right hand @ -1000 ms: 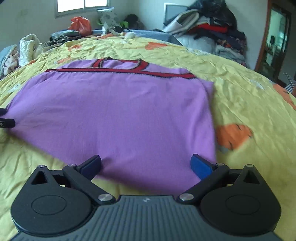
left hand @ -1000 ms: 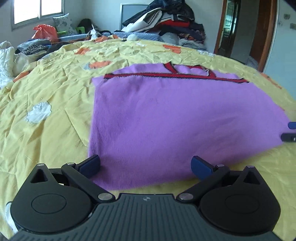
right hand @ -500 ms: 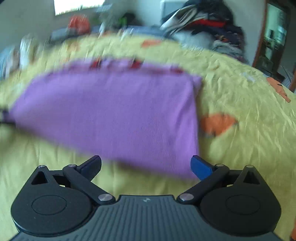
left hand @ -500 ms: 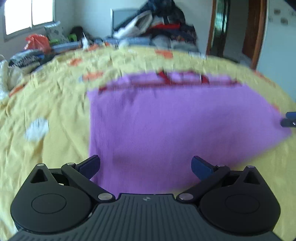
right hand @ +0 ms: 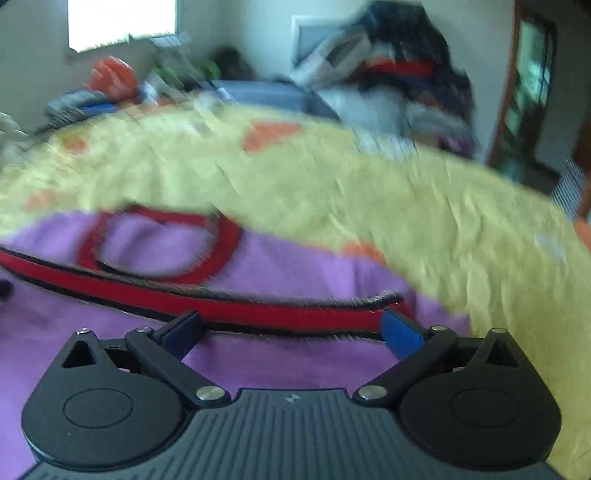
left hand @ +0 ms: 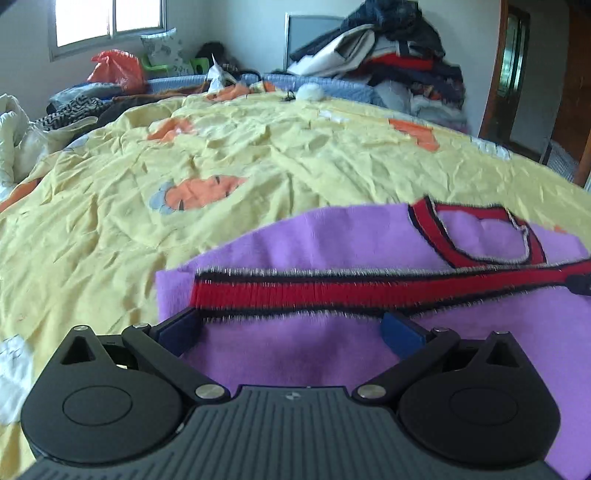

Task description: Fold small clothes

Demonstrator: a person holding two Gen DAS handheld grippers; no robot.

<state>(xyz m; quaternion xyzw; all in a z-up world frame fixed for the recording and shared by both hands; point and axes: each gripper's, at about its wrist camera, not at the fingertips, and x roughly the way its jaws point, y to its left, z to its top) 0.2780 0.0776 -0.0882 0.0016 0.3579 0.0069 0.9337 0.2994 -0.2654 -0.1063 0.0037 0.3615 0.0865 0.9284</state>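
Purple knitwear (left hand: 332, 350) with a red, black-edged hem band (left hand: 332, 293) and a red neckline (left hand: 480, 236) lies folded on a bed covered by a crumpled yellow sheet (left hand: 110, 229) printed with orange patches. No brand or writing can be read on the garment; each gripper body carries only a small pale emblem. The left gripper (left hand: 291, 325) hovers at the garment's left part, fingers spread wide, blue pads either side of the hem band, gripping nothing. The right gripper (right hand: 291, 325) hangs at the right part, fingers likewise spread and empty. Beyond the bed stand a window (left hand: 107, 18), an orange bag (left hand: 118, 68), a tall heap of clothes (left hand: 399, 59) and a wooden doorway (left hand: 517, 70). The left view is sharp; the right view is smeared, yet shows the garment's right edge against the sheet.
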